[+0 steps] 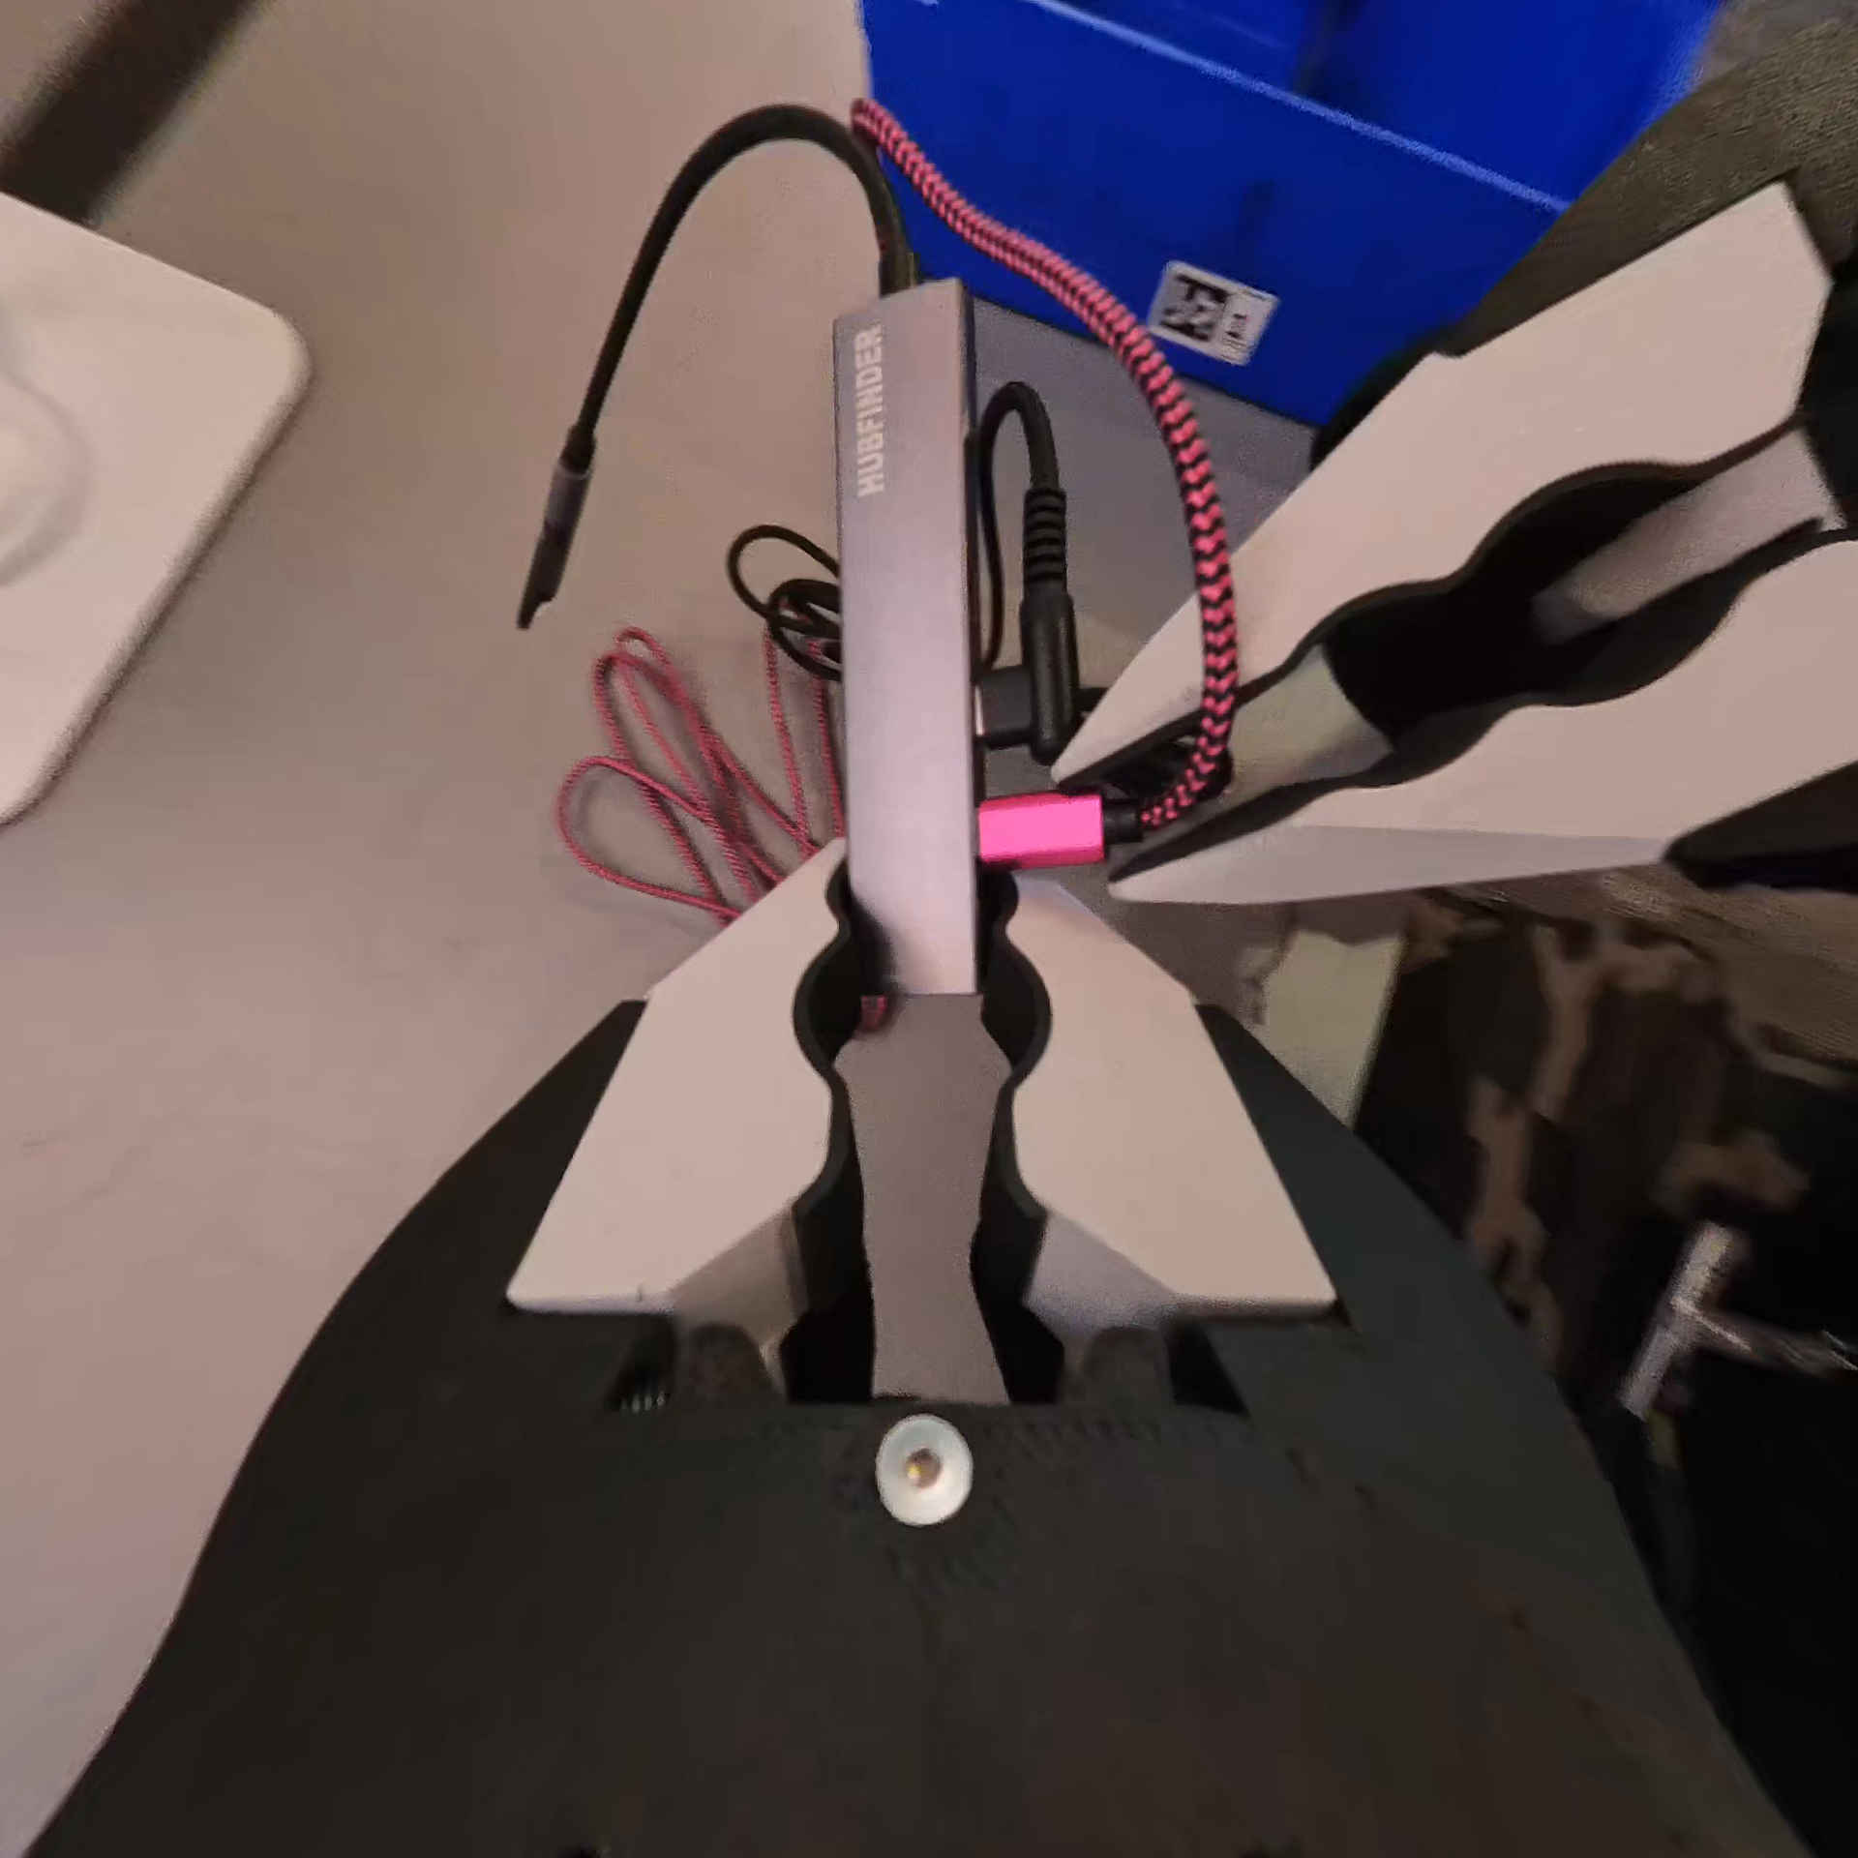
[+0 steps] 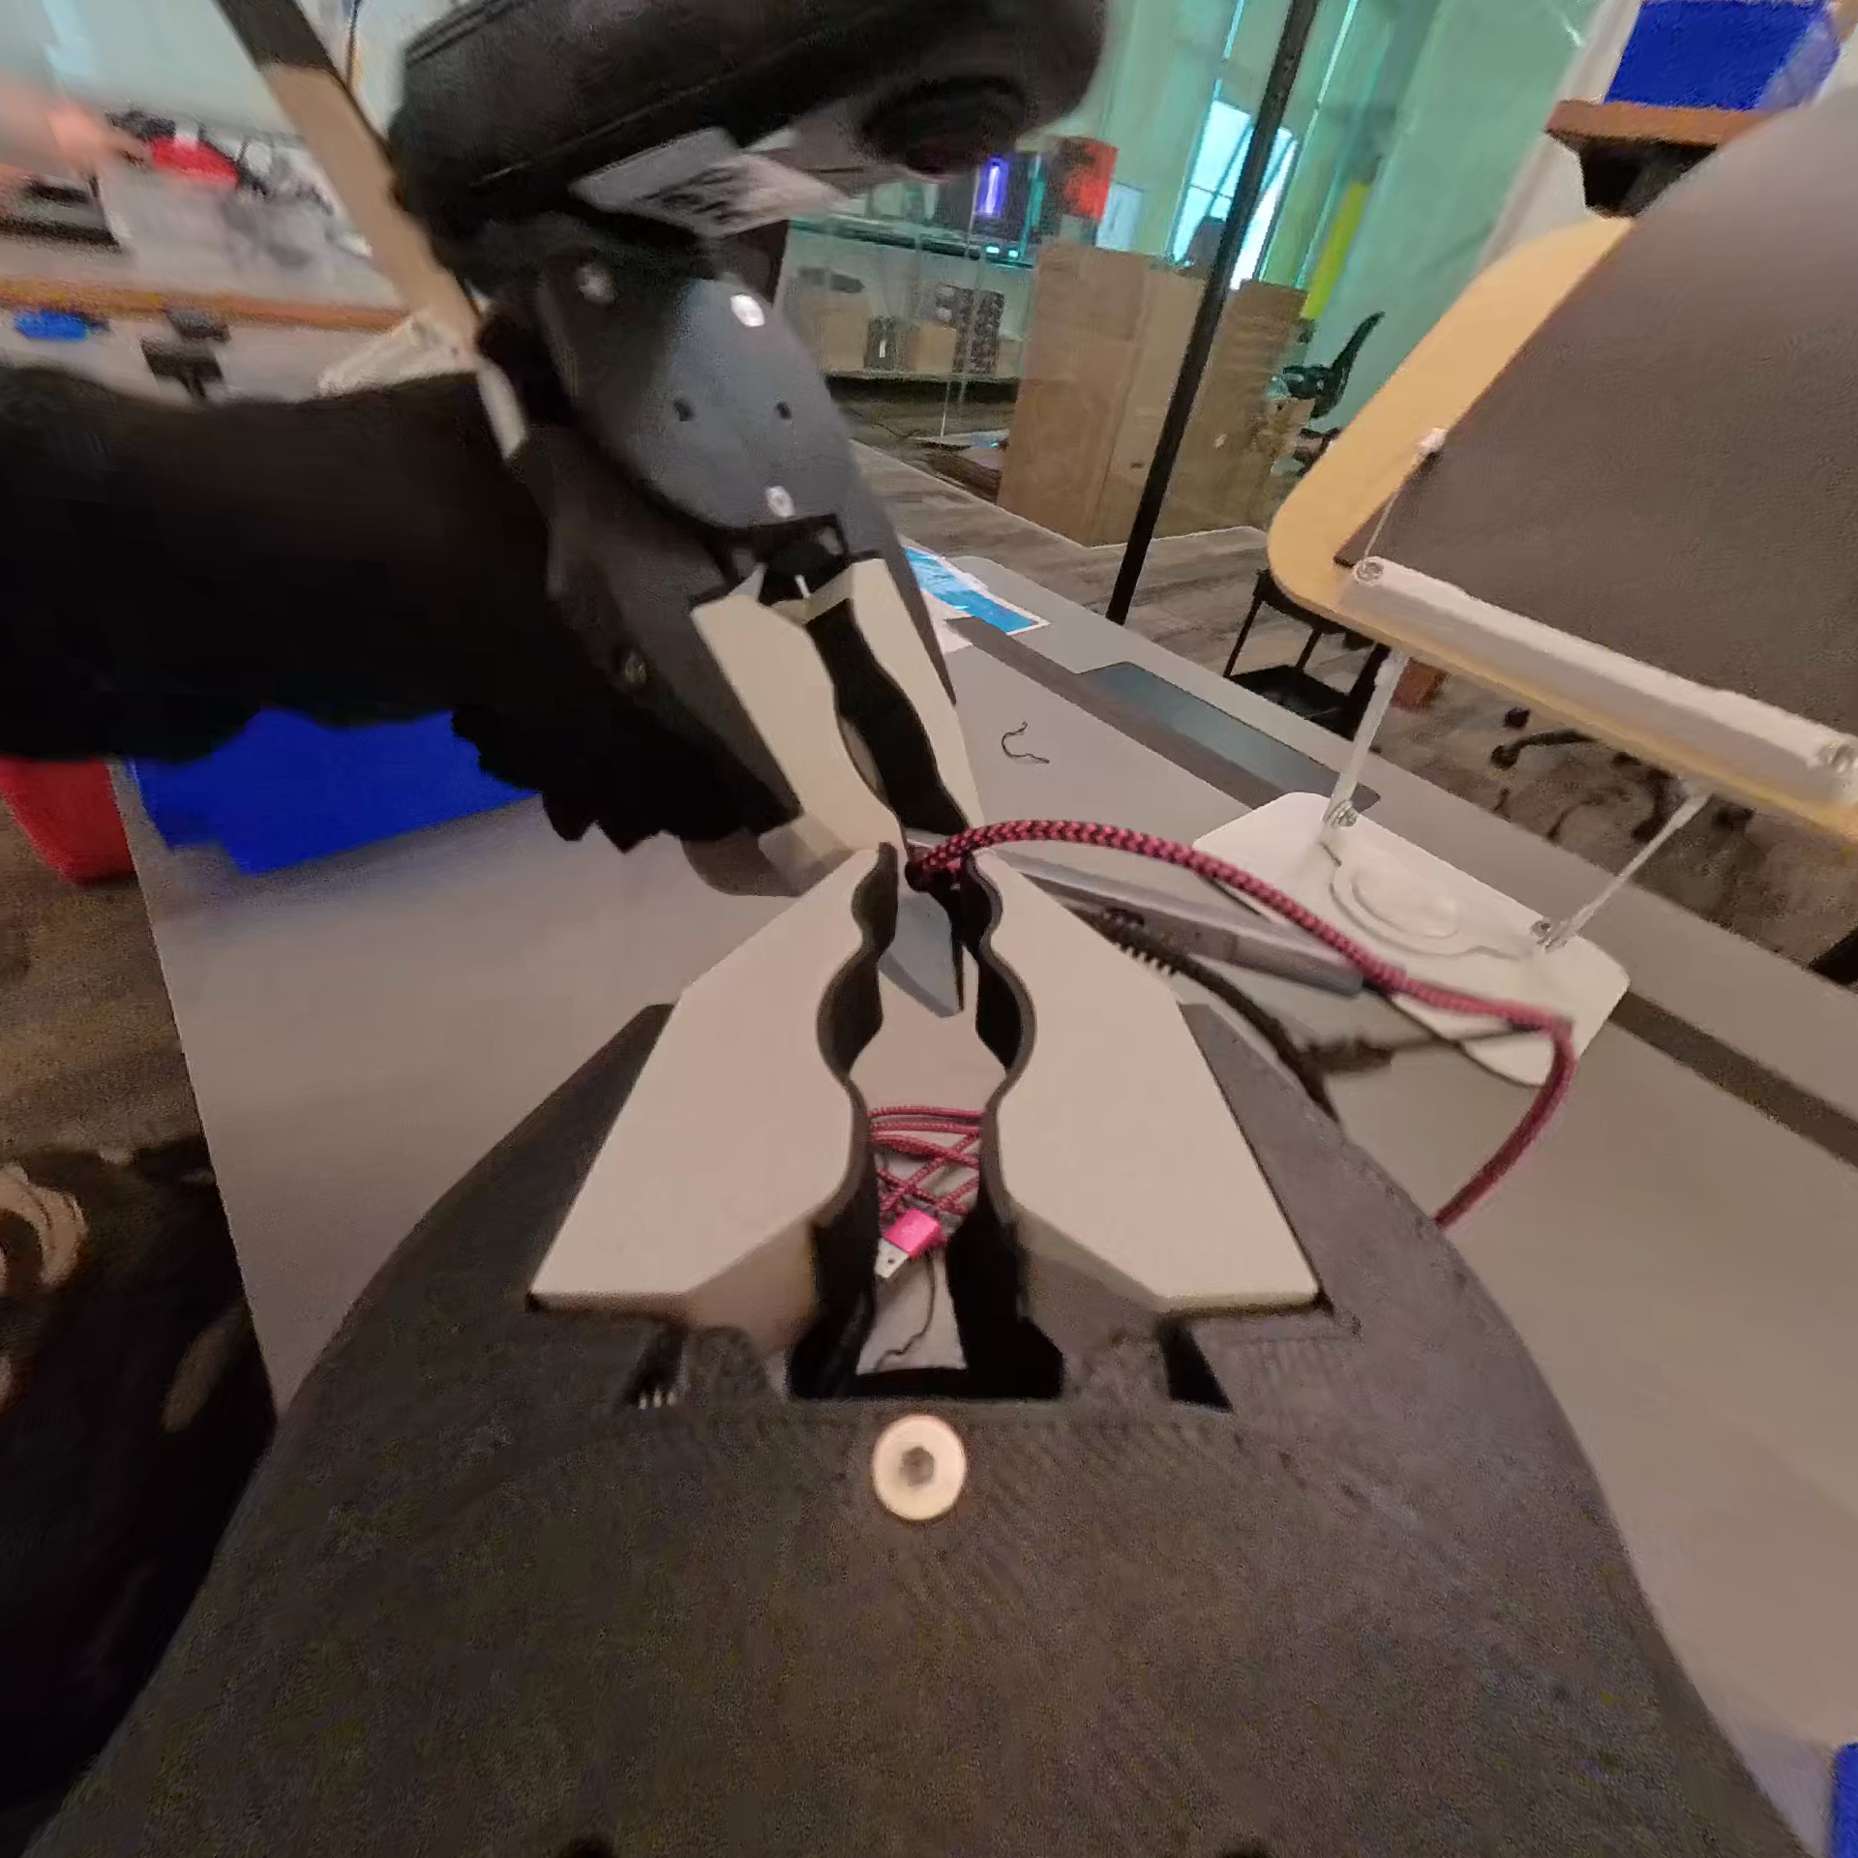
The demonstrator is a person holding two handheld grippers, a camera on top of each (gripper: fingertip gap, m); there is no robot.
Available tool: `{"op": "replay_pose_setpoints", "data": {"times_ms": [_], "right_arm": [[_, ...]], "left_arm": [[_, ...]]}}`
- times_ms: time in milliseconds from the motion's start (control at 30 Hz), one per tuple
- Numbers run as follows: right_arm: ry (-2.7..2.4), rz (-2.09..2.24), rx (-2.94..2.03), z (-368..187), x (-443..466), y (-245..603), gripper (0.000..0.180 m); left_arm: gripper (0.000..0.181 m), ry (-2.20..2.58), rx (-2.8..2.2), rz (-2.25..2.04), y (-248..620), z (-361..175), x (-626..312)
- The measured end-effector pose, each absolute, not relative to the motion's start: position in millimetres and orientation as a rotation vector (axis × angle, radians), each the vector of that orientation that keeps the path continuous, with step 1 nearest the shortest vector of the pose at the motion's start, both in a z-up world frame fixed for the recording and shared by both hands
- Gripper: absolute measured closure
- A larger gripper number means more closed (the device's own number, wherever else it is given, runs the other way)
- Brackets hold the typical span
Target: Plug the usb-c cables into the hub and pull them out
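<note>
While the left gripper [image 1: 920, 895] clamps the grey hub [image 1: 905, 623] upright between its jaws above the worktop [image 1: 302, 905], a pink USB-C plug [image 1: 1041, 829] sits in the hub's right side. The right gripper [image 1: 1086, 824] pinches the braided pink cable [image 1: 1201, 563] just behind that plug, jaws nearly closed.

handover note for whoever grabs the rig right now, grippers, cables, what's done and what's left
Left gripper: shut on the grey hub, held off the table.
Right gripper: shut on the pink cable just behind its pink plug.
Pink plug sits against the hub's side port; whether it is fully seated, I cannot tell. A black cable is plugged in next to it.
Left: pull both out.
</note>
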State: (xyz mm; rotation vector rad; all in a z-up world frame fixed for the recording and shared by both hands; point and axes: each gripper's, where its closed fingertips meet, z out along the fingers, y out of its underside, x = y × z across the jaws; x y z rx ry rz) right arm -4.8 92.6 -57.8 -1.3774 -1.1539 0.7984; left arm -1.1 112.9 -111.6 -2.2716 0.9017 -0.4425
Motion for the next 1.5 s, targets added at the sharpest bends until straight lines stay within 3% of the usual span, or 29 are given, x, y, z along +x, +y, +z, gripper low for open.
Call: {"op": "replay_pose_setpoints", "data": {"times_ms": [233,600,900,1033,1233,1500], "right_arm": [[-1.078,0.760,-1.418,-54,-2,103,0.173],[-1.165,0.353,-1.308,-49,-2,118,0.177],[-1.159,0.442,-1.320,-49,-2,123,0.178],[-1.123,0.735,-1.323,-41,1,122,0.178],[-1.183,0.360,-1.279,-44,-1,121,0.179],[-1.141,0.629,-1.344,-42,6,126,0.179]], "left_arm": [[0.164,0.791,-2.184,-0.151,130,-104,-7],[0.163,0.473,-2.113,-0.488,144,-96,2],[0.163,0.348,-2.050,-0.633,149,-98,7],[0.163,0.337,-1.972,-0.645,150,-87,9],[0.163,0.282,-1.961,-0.762,152,-89,12],[0.163,0.230,-1.943,-0.821,154,-89,17]]}}
